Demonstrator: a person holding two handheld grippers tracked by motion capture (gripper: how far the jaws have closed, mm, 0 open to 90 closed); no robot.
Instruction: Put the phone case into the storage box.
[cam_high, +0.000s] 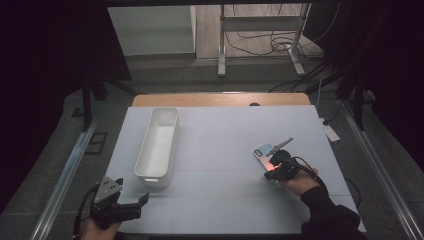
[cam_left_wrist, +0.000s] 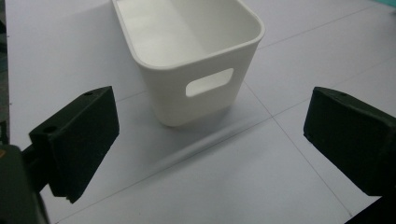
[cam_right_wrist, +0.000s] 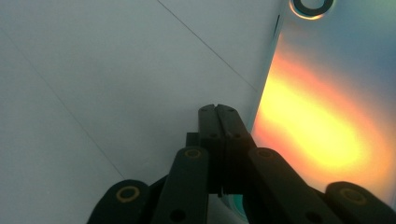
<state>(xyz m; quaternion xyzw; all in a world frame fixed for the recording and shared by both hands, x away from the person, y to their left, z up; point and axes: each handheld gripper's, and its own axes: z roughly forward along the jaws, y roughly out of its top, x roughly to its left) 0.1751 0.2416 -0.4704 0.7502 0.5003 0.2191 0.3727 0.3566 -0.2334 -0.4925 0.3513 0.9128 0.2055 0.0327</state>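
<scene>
Phone (cam_high: 263, 156) lies flat on the right part of the white table top (cam_high: 225, 150), pale blue back up, an orange glow on its near end. Our right gripper (cam_high: 272, 172) sits at that near end, jaws pressed together. In the right gripper view (cam_right_wrist: 217, 108) the closed tips rest just beside the phone's (cam_right_wrist: 336, 107) left edge; whether they touch it, we cannot tell. That view also gives the ring (cam_right_wrist: 312, 5) at the phone's far corner and the glow spread across its back, which the high view reduces to a small spot.

A thin grey stylus-like tool (cam_high: 280, 146) lies angled beside the phone's far end in the high view.

Left gripper (cam_high: 131, 202) hangs at the near left edge, jaws wide apart, nothing between them. In the left gripper view (cam_left_wrist: 210, 140) they frame the near end of the white bin (cam_left_wrist: 196, 56), showing its handle slot (cam_left_wrist: 209, 82) and bare inside; the high view gives the bin (cam_high: 159, 145) as a long tray running away from us, left of centre, well apart from the phone.

Surface: white sheet with faint grid lines over a wooden table (cam_high: 220, 99). Room is dark; grey floor, a metal stand (cam_high: 260, 40) and loose cables (cam_high: 270, 42) beyond the far edge. Nothing stands between the right gripper and the phone.
</scene>
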